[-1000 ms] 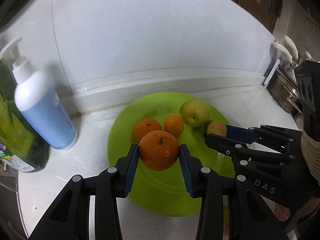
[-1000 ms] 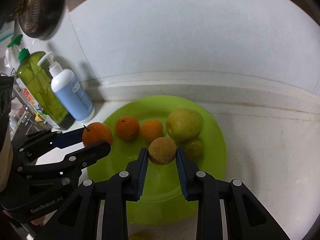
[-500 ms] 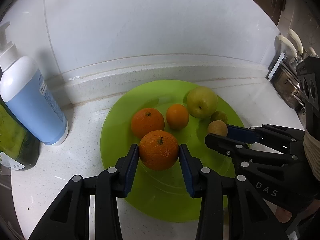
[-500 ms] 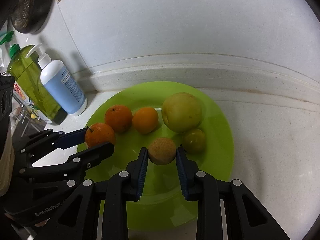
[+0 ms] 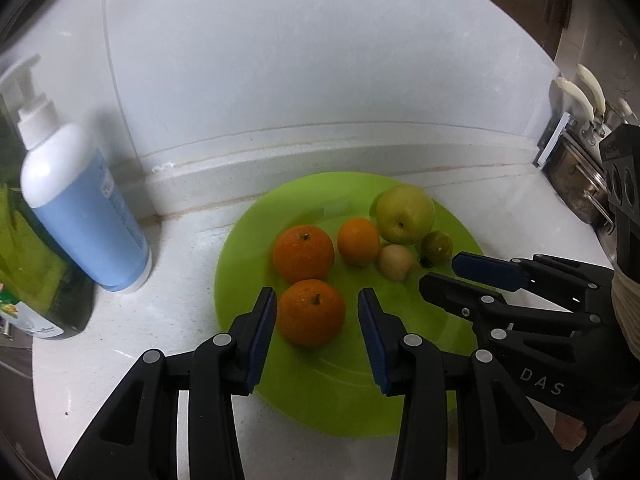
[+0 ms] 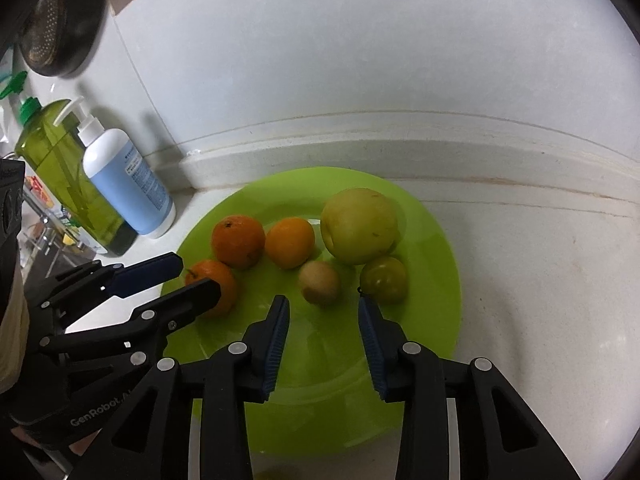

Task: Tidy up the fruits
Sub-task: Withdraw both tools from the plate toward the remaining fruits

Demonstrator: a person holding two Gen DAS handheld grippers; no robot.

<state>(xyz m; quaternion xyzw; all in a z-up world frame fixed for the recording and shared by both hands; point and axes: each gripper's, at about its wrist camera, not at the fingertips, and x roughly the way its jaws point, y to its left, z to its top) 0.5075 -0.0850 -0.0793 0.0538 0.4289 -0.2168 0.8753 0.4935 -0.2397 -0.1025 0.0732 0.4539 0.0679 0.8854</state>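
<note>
A lime-green plate (image 5: 340, 400) holds several fruits. An orange (image 5: 311, 312) rests on it between my left gripper's (image 5: 317, 292) fingers, and a strip of plate shows beside the right pad, so that gripper is open. A larger orange (image 5: 303, 252), a small orange (image 5: 358, 240), a yellow-green apple (image 5: 404, 214) and a small green fruit (image 5: 437, 245) lie behind. My right gripper (image 6: 323, 312) is open and its jaws are opening. The small brown fruit (image 6: 320, 282) lies on the plate (image 6: 432, 280) just past its fingertips, with nothing between them. The left gripper (image 6: 199, 272) sits to the left.
A blue-and-white pump bottle (image 5: 84, 208) and a green bottle (image 5: 24, 260) stand left of the plate on the white counter. A raised backsplash ledge (image 5: 320, 148) runs behind. A metal pot (image 5: 576, 184) is at the right. A dark strainer (image 6: 60, 20) hangs at the upper left.
The right jaws have parted and the brown fruit has left them for the plate. The orange has dropped from the left pads onto the plate. Both grippers stay low over the plate.
</note>
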